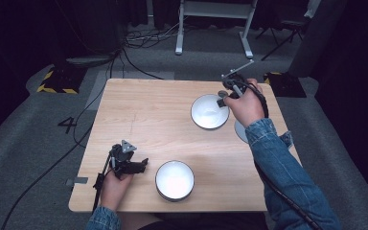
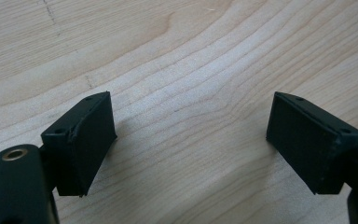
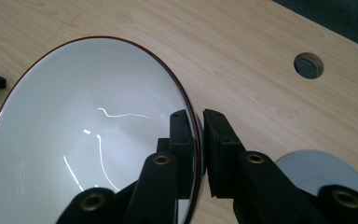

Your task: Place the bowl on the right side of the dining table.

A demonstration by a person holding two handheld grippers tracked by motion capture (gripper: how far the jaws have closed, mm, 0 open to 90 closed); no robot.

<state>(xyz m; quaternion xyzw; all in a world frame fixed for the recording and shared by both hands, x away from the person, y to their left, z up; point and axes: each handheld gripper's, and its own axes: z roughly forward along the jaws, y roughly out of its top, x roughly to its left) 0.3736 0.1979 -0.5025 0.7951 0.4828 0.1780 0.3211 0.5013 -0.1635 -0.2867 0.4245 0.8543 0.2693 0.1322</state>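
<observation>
Two white bowls stand on the wooden table (image 1: 139,115). The far bowl (image 1: 209,111) has a thin dark rim and sits at the right middle; my right gripper (image 1: 224,98) is shut on its rim. In the right gripper view one jaw is inside the far bowl (image 3: 88,135) and the other outside, the right gripper (image 3: 199,140) pinching the rim. The near bowl (image 1: 174,180) sits by the front edge. To its left my left gripper (image 1: 143,165) rests low over the bare wood. Its jaws stand wide apart in the left gripper view, the left gripper (image 2: 191,140) open and holding nothing.
A flat grey disc (image 3: 324,175) lies on the table right of the far bowl, disc (image 1: 239,130) partly under the right hand. A round hole (image 3: 308,65) pierces the tabletop. Cables, a stand's legs and a yellow-black marked base lie on the floor beyond the table.
</observation>
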